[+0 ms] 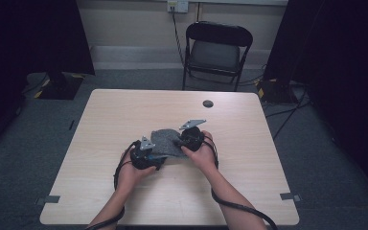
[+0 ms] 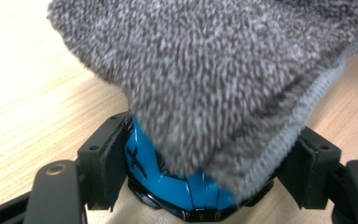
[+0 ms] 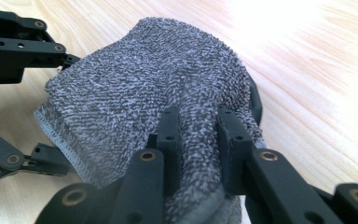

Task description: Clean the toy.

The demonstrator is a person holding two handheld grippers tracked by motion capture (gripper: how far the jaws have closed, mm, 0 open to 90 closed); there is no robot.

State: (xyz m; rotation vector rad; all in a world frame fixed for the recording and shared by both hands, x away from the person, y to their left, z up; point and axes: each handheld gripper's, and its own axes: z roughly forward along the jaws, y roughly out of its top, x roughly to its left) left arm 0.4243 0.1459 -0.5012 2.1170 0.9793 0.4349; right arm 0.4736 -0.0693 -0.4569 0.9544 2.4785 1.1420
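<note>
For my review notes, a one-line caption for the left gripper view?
Left gripper clamps a blue-and-black object half covered by a grey towel over the wooden table.

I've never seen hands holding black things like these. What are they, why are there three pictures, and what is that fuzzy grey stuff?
A person sits at a wooden table and holds a squeezing tool, called a gripper, in each hand. One picture comes from a camera up high, looking down. The other two come from little cameras riding on the grippers, so you see their black jaws up close. The fuzzy stuff is a grey cloth. The right gripper pinches a fold of it. The left gripper holds a shiny blue and black object between its jaws, with the cloth draped over it. I cannot tell what that object is.
</note>
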